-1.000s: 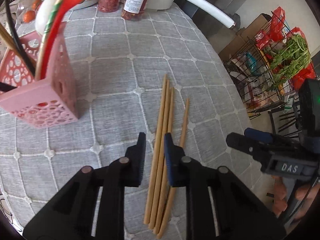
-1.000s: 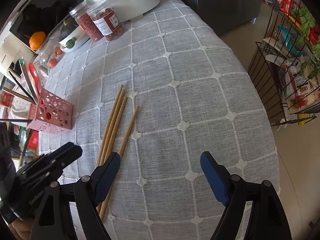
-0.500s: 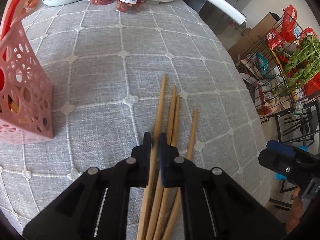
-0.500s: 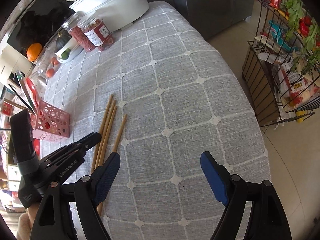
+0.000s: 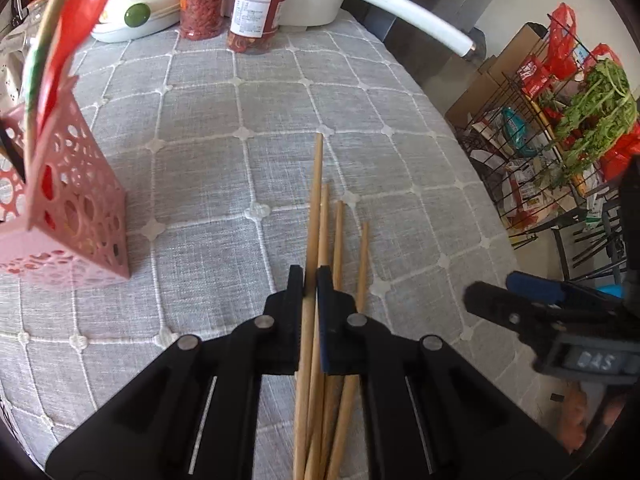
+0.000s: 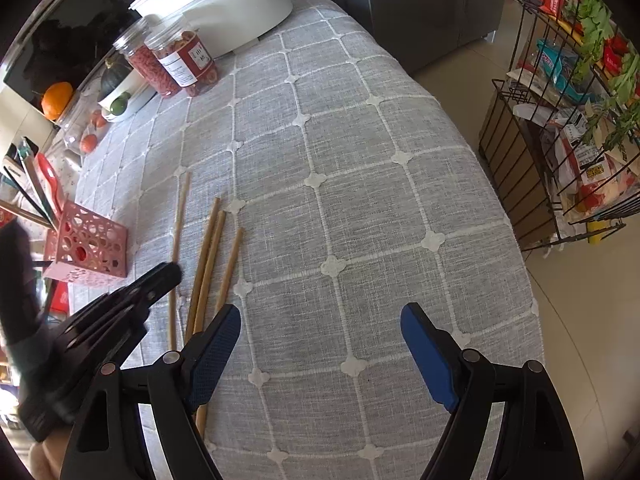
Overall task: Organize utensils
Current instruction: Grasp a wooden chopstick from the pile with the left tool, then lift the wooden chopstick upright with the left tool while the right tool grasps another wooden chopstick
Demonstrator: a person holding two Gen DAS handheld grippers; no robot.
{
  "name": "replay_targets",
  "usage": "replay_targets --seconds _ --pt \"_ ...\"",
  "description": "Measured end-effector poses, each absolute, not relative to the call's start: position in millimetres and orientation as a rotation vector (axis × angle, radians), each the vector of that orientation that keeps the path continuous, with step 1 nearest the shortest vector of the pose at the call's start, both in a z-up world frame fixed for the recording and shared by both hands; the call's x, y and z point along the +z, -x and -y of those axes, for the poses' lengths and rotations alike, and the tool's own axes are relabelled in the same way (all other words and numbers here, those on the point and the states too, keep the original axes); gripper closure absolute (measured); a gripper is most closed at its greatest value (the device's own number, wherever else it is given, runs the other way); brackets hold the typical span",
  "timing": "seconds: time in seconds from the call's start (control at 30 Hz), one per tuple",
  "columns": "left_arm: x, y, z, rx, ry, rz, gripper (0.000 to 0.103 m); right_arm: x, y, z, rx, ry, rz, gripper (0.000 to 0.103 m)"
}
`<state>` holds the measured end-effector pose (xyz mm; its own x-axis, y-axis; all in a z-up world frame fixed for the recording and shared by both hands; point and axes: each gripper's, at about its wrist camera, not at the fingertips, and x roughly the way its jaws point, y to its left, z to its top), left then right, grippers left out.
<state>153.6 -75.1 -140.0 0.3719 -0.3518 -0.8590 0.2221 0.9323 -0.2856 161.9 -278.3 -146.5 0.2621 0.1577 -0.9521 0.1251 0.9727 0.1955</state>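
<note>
While the left gripper pinched one chopstick between its nearly closed jaws, that stick pointed away over the grey checked tablecloth toward the far edge of the table. Its tip stood apart from the three other chopsticks, which lay side by side on the cloth just to its right — in the right wrist view the held chopstick showed clearly separate from the trio. The right gripper hovered over the cloth near the table's right edge with its blue-padded jaws spread wide, gripping nothing. A pink perforated holder stood toward the left edge, already carrying a red spoon and some dark sticks. Along the far edge sat two jars of red dried food, a white pot with a long handle and a dish with a dark squash. Beyond the right edge — on the floor — stood a wire rack of groceries and greens.
</note>
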Motion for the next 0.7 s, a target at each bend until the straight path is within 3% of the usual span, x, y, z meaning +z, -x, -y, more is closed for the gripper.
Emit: replay_targets --seconds 0.4,0.53,0.7 --pt "-82.2 -101.6 24.6 -0.377 0.099 -1.008 0.096 -167.0 -183.9 239.4 0.059 -0.267 -1.354 0.021" --pt "-73.2 -90.1 6.9 -0.369 0.099 -0.981 0.096 -184.1 -189.7 219.3 0.042 -0.197 -1.397 0.031" --pt "-70.1 -81.7 -15.4 -0.347 0.117 -0.973 0.096 -187.9 -187.3 195.0 -0.003 -0.019 -1.36 0.034"
